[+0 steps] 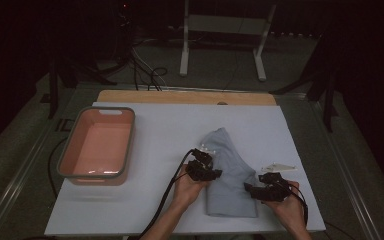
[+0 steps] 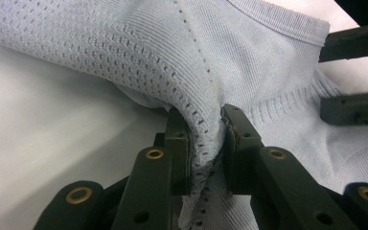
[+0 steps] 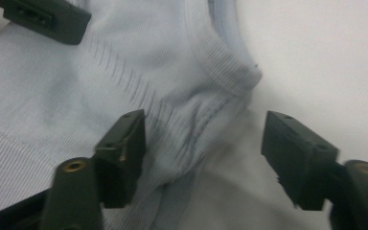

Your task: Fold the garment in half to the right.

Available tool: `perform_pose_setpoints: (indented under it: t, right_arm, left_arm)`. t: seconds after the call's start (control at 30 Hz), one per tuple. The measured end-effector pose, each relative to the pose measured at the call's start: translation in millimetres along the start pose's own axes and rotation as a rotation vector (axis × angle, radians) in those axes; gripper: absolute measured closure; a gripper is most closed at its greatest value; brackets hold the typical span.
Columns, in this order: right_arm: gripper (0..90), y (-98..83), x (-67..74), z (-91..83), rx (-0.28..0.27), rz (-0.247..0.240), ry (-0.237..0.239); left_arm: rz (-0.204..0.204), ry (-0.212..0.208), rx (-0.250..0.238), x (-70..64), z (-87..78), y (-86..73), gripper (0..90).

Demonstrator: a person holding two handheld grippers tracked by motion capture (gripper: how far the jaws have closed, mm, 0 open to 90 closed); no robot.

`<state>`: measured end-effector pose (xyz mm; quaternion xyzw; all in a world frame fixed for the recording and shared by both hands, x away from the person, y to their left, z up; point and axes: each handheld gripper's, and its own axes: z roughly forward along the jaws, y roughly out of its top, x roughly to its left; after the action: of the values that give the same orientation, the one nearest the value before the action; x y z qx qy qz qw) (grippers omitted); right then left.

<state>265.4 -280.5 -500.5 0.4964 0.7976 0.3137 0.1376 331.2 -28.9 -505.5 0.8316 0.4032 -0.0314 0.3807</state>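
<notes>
Centrally on the white table point(image 1: 145, 200) lies a pale blue knit garment point(image 1: 227, 172). Left gripper point(image 2: 205, 139) pinches a fold of it; right gripper point(image 3: 203, 153) stands wide at its edge. Salmon tub point(image 1: 75, 145) sits well left. No legible writing.

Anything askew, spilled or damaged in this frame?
Nothing damaged or spilled. The light blue knit garment lies bunched and crooked on the white board; the left gripper pinches a fold of it.
</notes>
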Motion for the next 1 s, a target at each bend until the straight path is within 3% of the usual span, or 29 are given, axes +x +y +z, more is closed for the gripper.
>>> perform_pose_setpoints:
  t: [0.23, 0.43, 0.63, 0.7, 0.8, 1.0]
  right_arm:
    - [24.0, 5.4, 17.7, 7.5, 0.013, -0.014, 0.077]
    - [24.8, 8.6, 30.5, 19.3, 0.048, -0.01, 0.09]
    - [27.0, 9.1, 34.9, 25.4, 0.069, 0.038, 0.094]
    - [31.5, 8.9, 35.7, 24.6, 0.072, 0.048, 0.098]
    - [45.4, 9.3, 37.2, 23.6, 0.081, 0.066, 0.131]
    - [58.6, 9.7, 40.0, 23.6, 0.096, 0.084, 0.159]
  left_arm:
    - [0.019, 0.022, 0.001, 10.5, -12.0, -1.9, 76.4]
    - [0.038, 0.045, 0.007, 19.6, -21.1, -2.1, 76.3]
    - [0.048, 0.056, 0.016, 21.2, -20.7, -1.3, 76.3]
    - [0.046, 0.055, 0.017, 21.6, -20.1, -1.3, 76.3]
    - [0.044, 0.059, 0.021, 21.1, -19.8, -1.5, 76.3]
    - [0.028, 0.059, 0.028, 21.1, -18.0, -3.0, 76.2]
